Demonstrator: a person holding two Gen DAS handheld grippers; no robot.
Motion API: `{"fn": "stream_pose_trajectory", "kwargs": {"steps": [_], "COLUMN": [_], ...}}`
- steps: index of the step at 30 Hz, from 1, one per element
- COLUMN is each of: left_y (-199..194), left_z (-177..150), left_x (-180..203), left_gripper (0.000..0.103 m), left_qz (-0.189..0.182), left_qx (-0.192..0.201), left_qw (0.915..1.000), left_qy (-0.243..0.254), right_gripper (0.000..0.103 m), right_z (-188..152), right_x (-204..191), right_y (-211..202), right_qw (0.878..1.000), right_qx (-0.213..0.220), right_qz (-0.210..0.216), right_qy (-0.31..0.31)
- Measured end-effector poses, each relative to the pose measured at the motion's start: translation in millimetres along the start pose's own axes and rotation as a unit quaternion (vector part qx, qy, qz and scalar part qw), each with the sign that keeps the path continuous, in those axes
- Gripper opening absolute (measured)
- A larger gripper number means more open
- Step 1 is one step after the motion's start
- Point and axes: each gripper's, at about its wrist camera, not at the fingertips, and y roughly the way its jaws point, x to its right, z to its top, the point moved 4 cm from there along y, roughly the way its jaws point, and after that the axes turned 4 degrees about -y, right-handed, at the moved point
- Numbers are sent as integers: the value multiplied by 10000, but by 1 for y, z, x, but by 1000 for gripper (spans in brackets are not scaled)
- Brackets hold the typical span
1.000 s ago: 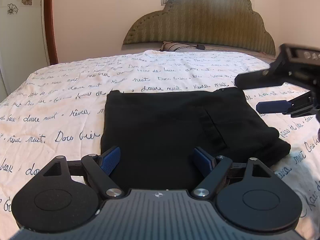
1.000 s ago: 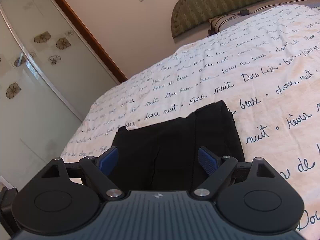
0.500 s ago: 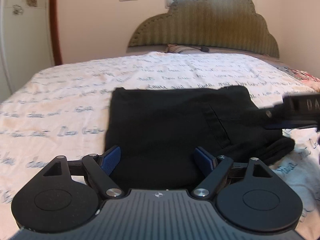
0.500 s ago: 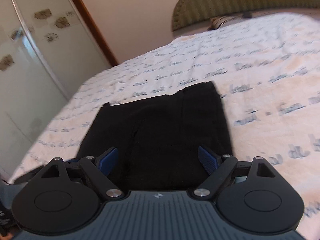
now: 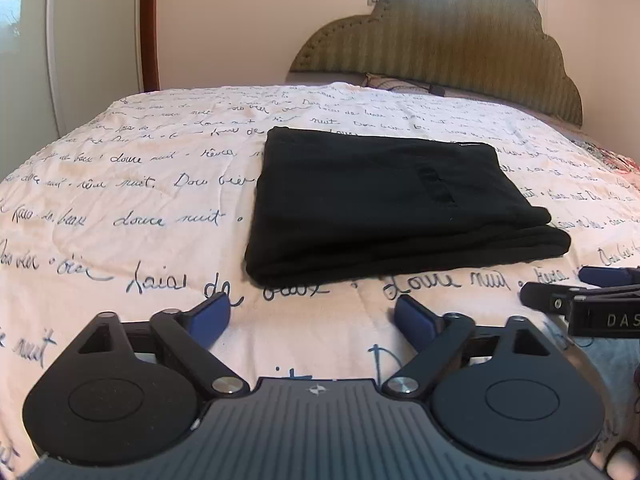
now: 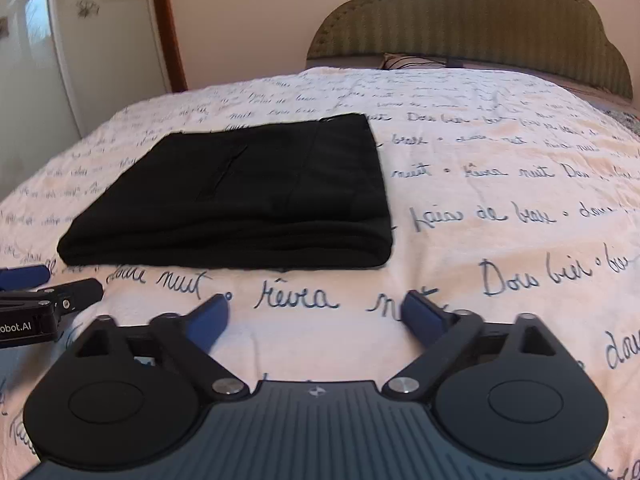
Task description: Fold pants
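Black pants (image 5: 384, 204) (image 6: 248, 192) lie folded into a flat rectangle on the bedspread, a thick fold along the near edge. My left gripper (image 5: 312, 316) hovers over bare bedspread just short of that near edge, its jaws opening, with nothing between its blue pads (image 5: 210, 316). My right gripper (image 6: 316, 312) is likewise short of the pants, jaws opening wide and holding nothing. Each gripper shows at the edge of the other's view: the right gripper (image 5: 592, 292) at the right, the left gripper (image 6: 40, 292) at the left.
The white bedspread (image 5: 132, 184) with blue handwriting print covers the whole bed. A padded green headboard (image 5: 452, 48) and a pillow (image 5: 400, 82) stand at the far end. A wardrobe door (image 6: 80, 40) with flower decals rises at the left.
Both grippers have pulled back from the pants, which now lie clear in front of the fingers instead of between them. Both pairs of jaws stand wider. The right gripper's view has levelled out.
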Motion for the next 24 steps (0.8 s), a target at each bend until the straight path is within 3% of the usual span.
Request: {"fn": "stream_pose_trajectory", "kwargs": {"steps": [12, 17, 24], "left_y": [1, 7, 5], "left_z": [-2, -1, -2], "left_x": [1, 3, 4], "left_gripper": [99, 103, 103], "left_qz": [-67, -123, -76], "left_qx": [-98, -192, -172], "left_qw": [9999, 9997, 9998], "left_qy": [7, 40, 68], "right_gripper": [103, 103, 103], "right_z": [5, -7, -6], "right_x": [-11, -14, -13], "right_y": [5, 2, 3], "right_qw": [9987, 9991, 9991], "right_qx": [-403, -23, -24], "right_qz": [-306, -402, -402], "right_qy": [-2, -113, -112]}}
